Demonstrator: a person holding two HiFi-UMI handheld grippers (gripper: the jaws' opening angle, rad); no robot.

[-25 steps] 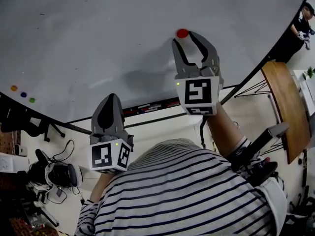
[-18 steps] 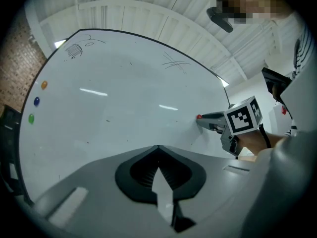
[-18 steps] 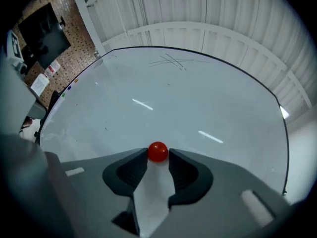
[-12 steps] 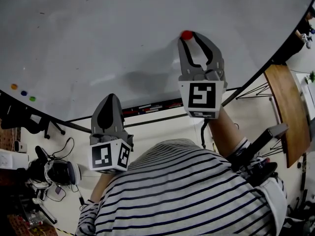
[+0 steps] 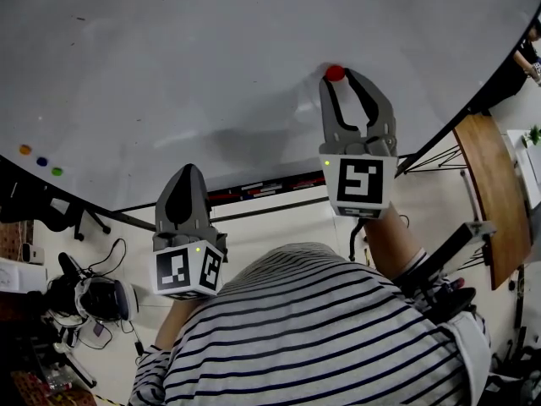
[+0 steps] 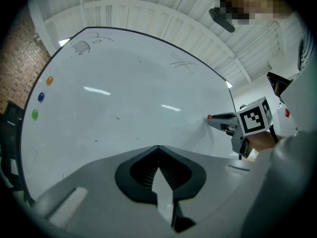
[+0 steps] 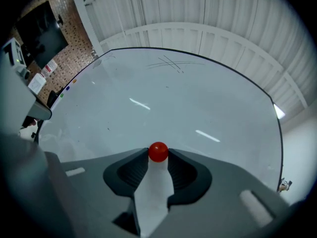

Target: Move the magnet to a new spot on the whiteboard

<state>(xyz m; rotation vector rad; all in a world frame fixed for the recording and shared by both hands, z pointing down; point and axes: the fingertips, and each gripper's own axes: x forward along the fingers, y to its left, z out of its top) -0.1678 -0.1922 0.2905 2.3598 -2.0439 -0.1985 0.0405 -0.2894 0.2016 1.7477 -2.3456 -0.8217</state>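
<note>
A small red magnet (image 5: pixel 336 73) sits against the whiteboard (image 5: pixel 169 74), right of the middle. My right gripper (image 5: pixel 337 76) is shut on it, both fingertips pressing its sides. In the right gripper view the red magnet (image 7: pixel 158 151) is pinched between the two tips, against the board. The left gripper view shows the magnet (image 6: pixel 209 117) at the end of the right gripper's fingers. My left gripper (image 5: pixel 188 169) hangs lower left, off the board, its tips together with nothing between them; its own view shows the gripper (image 6: pixel 158 148) shut.
Orange (image 5: pixel 24 150), blue (image 5: pixel 41 161) and green (image 5: pixel 57 172) magnets cling to the board's left edge. A marker tray (image 5: pixel 258 184) runs under the board. A wooden table (image 5: pixel 486 184) stands at the right, and a headset (image 5: pixel 97 299) with cables lies on the floor lower left.
My right gripper's jaws closed onto the red magnet and moved it right and slightly down along the board. The left gripper stayed put.
</note>
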